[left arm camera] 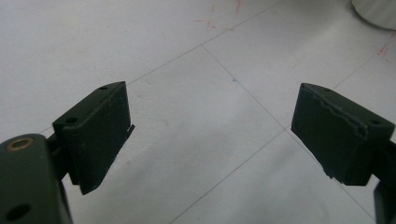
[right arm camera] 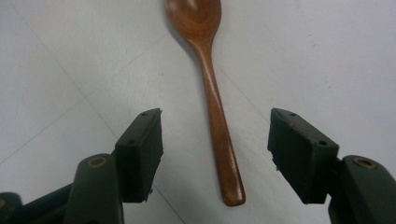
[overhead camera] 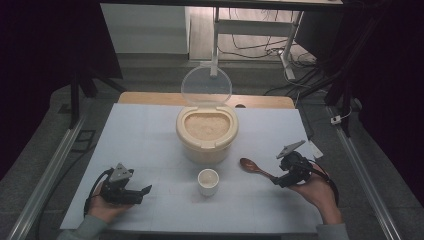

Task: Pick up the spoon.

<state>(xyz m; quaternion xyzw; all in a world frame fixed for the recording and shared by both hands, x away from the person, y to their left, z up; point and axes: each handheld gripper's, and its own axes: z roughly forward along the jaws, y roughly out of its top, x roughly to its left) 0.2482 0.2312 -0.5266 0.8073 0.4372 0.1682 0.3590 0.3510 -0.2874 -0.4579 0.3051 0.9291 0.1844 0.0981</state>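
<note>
- Wooden spoon [right arm camera: 212, 88] lies flat on the white table [overhead camera: 150, 135], right of the small cup [overhead camera: 208, 181], handle between the right gripper [right arm camera: 215, 140]'s wide, empty jaws, likely lined up for a grab
- Rice container [overhead camera: 206, 131] stands open behind
- Left gripper [left arm camera: 212, 135] gapes wide, empty, over bare table

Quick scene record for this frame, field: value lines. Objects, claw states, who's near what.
container: cream tub of rice, centre of the table, clear lid hinged up behind it
cup: small white cup, in front of the tub, looks empty
spoon: wooden spoon, flat on the table, right of the cup
right claw: open, jaws either side of the spoon handle, not touching it
left claw: open, over bare table
</note>
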